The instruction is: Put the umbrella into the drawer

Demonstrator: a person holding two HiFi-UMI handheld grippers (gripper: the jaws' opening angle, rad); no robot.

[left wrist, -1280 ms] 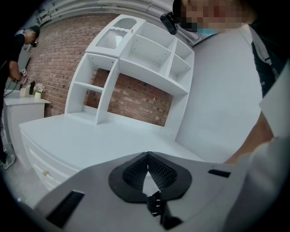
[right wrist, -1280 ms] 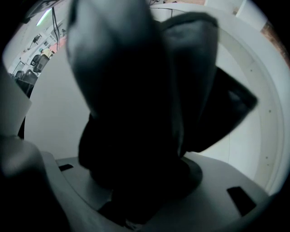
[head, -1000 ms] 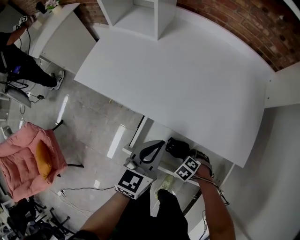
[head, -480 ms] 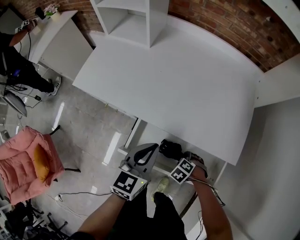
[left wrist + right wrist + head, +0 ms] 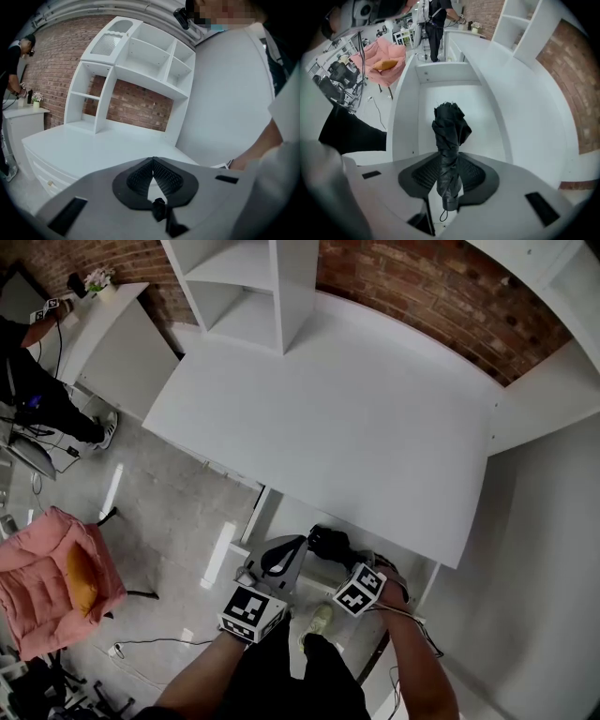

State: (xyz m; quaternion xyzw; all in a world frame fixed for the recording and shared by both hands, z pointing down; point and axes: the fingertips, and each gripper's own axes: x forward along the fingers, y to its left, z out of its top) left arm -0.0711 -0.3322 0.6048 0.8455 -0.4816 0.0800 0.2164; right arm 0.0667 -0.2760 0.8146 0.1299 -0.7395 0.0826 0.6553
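A folded black umbrella [image 5: 449,133] hangs tip-down between the pads of my right gripper [image 5: 449,158], over the floor of the open white drawer [image 5: 476,112]. The right jaws have just been closing, and the pads now press on the umbrella's shaft near its handle end. In the head view the umbrella [image 5: 328,545] shows as a dark bundle above the drawer [image 5: 272,514], just beyond the right gripper's marker cube [image 5: 359,590]. My left gripper [image 5: 298,545] hovers beside it, shut with nothing between its pads [image 5: 152,161].
The white desk top [image 5: 328,418] overhangs the drawer's back. A white shelf unit [image 5: 253,287] stands at the desk's far edge against a brick wall. On the floor to the left are a pink chair [image 5: 47,582], cables and a person [image 5: 37,399] by a side cabinet [image 5: 112,334].
The head view has tilted, so more of the shelf unit and brick wall shows. Both grippers and the umbrella have drifted slightly left in the picture, staying over the open drawer.
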